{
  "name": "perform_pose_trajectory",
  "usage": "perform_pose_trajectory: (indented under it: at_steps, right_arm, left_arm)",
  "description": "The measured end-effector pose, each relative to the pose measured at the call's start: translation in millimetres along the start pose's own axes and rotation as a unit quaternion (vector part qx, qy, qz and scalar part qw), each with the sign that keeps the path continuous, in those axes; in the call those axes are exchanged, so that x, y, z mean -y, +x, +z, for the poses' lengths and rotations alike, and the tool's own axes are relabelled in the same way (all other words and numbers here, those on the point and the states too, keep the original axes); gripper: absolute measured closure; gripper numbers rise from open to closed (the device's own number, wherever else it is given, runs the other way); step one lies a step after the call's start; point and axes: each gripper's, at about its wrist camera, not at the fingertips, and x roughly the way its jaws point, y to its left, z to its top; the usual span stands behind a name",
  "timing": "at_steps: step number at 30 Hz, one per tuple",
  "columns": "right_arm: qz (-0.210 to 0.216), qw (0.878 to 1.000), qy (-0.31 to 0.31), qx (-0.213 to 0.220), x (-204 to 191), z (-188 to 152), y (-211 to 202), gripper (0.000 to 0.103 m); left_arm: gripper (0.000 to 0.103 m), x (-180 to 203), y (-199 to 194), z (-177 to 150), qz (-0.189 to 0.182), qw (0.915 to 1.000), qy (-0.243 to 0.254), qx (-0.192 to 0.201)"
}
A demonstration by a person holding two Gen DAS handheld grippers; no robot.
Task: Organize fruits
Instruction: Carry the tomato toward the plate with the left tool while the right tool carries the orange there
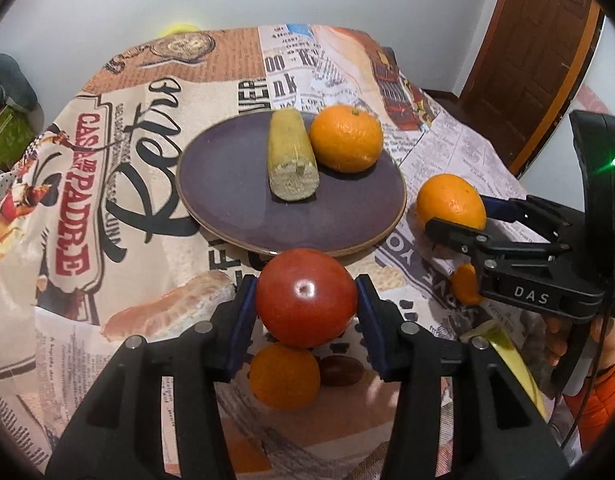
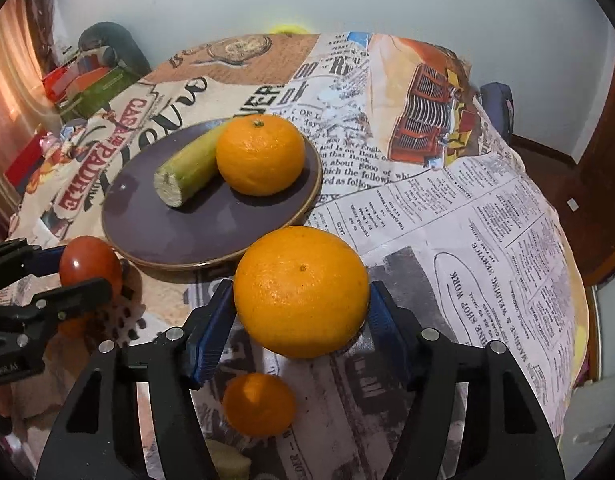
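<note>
My left gripper (image 1: 306, 300) is shut on a red tomato (image 1: 306, 298) and holds it just in front of the purple plate (image 1: 227, 200). My right gripper (image 2: 301, 304) is shut on a large orange (image 2: 301, 292), held to the right of the plate (image 2: 167, 236). On the plate lie a yellow-green corn cob (image 1: 292, 156) and an orange (image 1: 346, 138); both also show in the right wrist view, cob (image 2: 187, 172) and orange (image 2: 260, 155). The right gripper with its orange (image 1: 451, 200) shows in the left view, and the tomato (image 2: 89, 262) in the right view.
A small orange (image 1: 284, 376) and a dark fruit (image 1: 341, 371) lie on the printed tablecloth (image 1: 107, 240) below the tomato. Another small orange (image 2: 259, 404) lies under the right gripper. A yellow-green fruit (image 1: 507, 352) shows at the right. Boxes (image 2: 87, 84) sit beyond the table's left edge.
</note>
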Motion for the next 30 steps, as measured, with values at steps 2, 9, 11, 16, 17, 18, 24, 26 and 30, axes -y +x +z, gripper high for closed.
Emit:
perform_pose_trajectory:
  at_steps: [2, 9, 11, 16, 17, 18, 24, 26, 30]
  right_arm:
    - [-0.003, 1.000, -0.001, 0.011, -1, 3, -9, 0.040]
    - [-0.005, 0.999, -0.013, 0.052, -10, 16, -36, 0.040]
    - [-0.004, 0.998, -0.015, 0.061, -13, 20, -41, 0.040]
    - [0.004, 0.997, -0.021, 0.079, -21, 32, -44, 0.040]
    - [0.005, 0.996, -0.022, 0.082, -22, 34, -44, 0.040]
    - [0.007, 0.996, -0.024, 0.083, -24, 36, -44, 0.040]
    - [0.014, 0.995, -0.038, 0.088, -36, 48, -36, 0.040]
    - [0.017, 0.995, -0.042, 0.089, -40, 50, -33, 0.040]
    - [0.023, 0.995, -0.048, 0.086, -48, 55, -23, 0.040]
  left_arm:
    - [0.055, -1, -8, 2, 0.000, 1.0000, -0.002, 0.008]
    - [0.055, -6, -37, 12, 0.012, 0.9988, 0.005, 0.047]
    - [0.055, -10, -45, 17, 0.018, 0.9981, 0.005, 0.058]
    - [0.055, -22, -58, 29, 0.028, 0.9964, 0.000, 0.080]
    - [0.055, -24, -59, 31, 0.030, 0.9961, -0.002, 0.083]
    - [0.055, -26, -60, 33, 0.031, 0.9959, -0.003, 0.085]
    - [0.055, -33, -57, 46, 0.032, 0.9952, -0.004, 0.093]
    - [0.055, -35, -54, 51, 0.030, 0.9951, -0.005, 0.094]
    - [0.055, -39, -46, 61, 0.029, 0.9951, -0.008, 0.095]
